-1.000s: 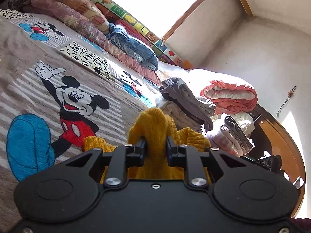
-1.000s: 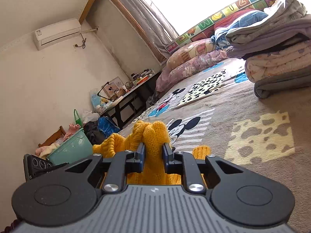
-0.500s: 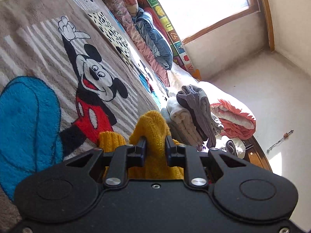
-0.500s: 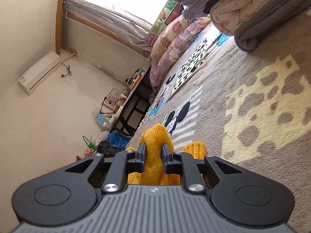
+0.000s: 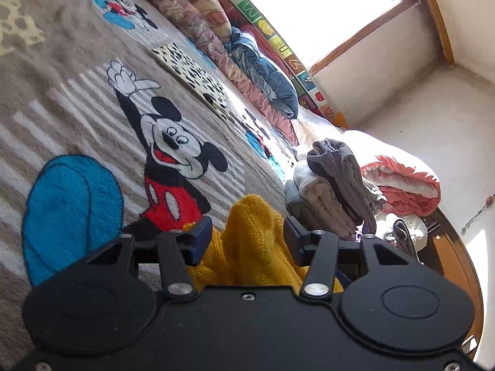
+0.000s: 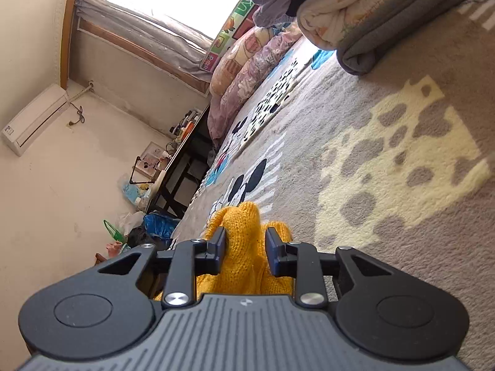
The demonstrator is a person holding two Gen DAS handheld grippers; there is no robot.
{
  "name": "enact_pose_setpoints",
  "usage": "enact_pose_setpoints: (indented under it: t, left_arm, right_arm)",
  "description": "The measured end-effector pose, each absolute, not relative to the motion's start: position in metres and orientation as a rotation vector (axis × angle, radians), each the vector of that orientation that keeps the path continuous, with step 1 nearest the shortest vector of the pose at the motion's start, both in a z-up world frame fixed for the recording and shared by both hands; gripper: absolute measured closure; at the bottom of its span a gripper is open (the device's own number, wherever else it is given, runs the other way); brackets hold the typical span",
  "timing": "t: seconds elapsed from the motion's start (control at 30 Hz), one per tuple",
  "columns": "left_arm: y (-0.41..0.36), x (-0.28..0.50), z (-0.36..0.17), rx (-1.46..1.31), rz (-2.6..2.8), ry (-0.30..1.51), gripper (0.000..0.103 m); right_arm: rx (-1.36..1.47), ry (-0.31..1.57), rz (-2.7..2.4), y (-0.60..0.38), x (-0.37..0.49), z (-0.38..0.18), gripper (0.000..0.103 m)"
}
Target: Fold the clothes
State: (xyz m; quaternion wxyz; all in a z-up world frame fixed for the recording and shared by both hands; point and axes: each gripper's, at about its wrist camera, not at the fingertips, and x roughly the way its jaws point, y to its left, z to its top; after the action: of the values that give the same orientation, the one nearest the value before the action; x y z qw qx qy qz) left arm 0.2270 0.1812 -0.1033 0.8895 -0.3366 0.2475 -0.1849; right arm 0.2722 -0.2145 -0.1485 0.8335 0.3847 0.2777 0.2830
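Both grippers, clamped on the yellow sweater a second ago, are opening now: the left gripper stands clear of the knit bunched between its jaws, the right gripper parts more narrowly, its left pad about touching the wool. The sweater lies on the cartoon-mouse blanket. A stack of folded clothes sits at two o'clock in the left view.

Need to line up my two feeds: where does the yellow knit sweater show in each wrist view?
Left wrist: yellow knit sweater low centre, bunched between the opening jaws of the left gripper.
Right wrist: low centre, between the opening jaws of the right gripper.
Shared landmark: the cartoon mouse blanket beneath it.
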Motion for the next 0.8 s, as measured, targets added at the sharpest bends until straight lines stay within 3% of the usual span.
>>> enact_pose_setpoints:
  t: [0.17, 0.37, 0.6, 0.8]
  left_arm:
    - [0.159, 0.181, -0.073, -0.434, -0.411, 0.39, 0.053]
    - [0.112, 0.156, -0.073, -0.183, -0.527, 0.366, 0.053]
    - [0.081, 0.171, -0.116, 0.079, -0.5, 0.465, 0.053]
    - [0.082, 0.182, -0.131, 0.093, -0.515, 0.471, 0.051]
  right_arm:
    - [0.527, 0.441, 0.563, -0.214, 0.233, -0.103, 0.069]
    - [0.163, 0.331, 0.644, -0.191, 0.185, -0.068, 0.064]
    - [-0.091, 0.326, 0.724, -0.145, 0.167, -0.087, 0.06]
    - [-0.104, 0.374, 0.716, -0.131, 0.17, -0.116, 0.055]
